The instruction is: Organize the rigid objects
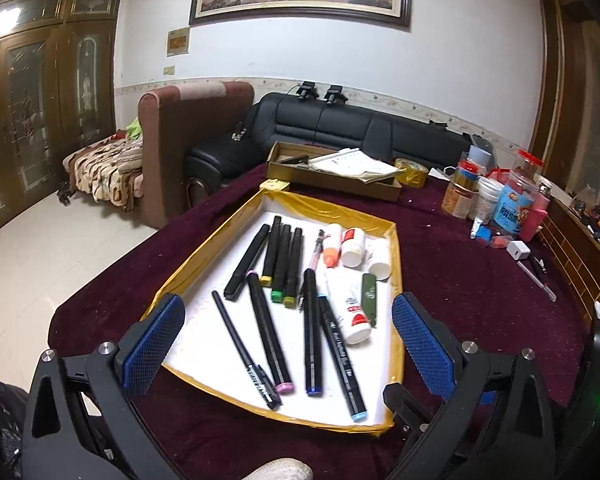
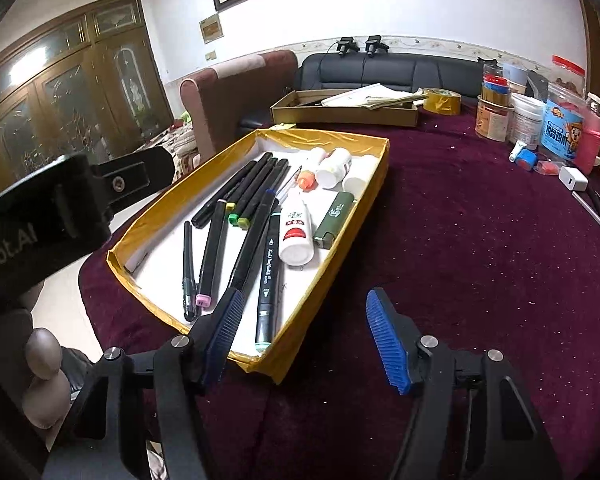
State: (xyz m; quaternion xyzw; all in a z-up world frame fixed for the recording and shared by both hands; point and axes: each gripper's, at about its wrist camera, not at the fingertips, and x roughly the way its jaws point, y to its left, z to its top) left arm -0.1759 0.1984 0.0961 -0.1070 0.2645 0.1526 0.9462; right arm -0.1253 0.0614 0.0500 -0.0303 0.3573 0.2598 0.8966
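A shallow yellow-rimmed tray [image 1: 204, 256] [image 2: 364, 208] with a white floor sits on the dark red table. In it lie several black markers [image 1: 266, 332] [image 2: 268, 264], white glue bottles [image 1: 350, 308] [image 2: 296, 232], an orange-capped bottle [image 1: 332, 246] and a green lighter [image 1: 369, 294] [image 2: 334, 220]. My left gripper [image 1: 286, 344] is open and empty, its blue pads straddling the tray's near end. My right gripper [image 2: 302, 334] is open and empty over the tray's near right corner.
A cardboard box with papers [image 1: 336, 170] [image 2: 348, 106] and a tape roll [image 1: 410, 172] [image 2: 442, 100] stand behind the tray. Jars and small items [image 1: 496, 204] [image 2: 540, 124] crowd the far right. A loose pen [image 1: 538, 276] lies near the right edge. The left gripper's body [image 2: 60, 208] is at the left.
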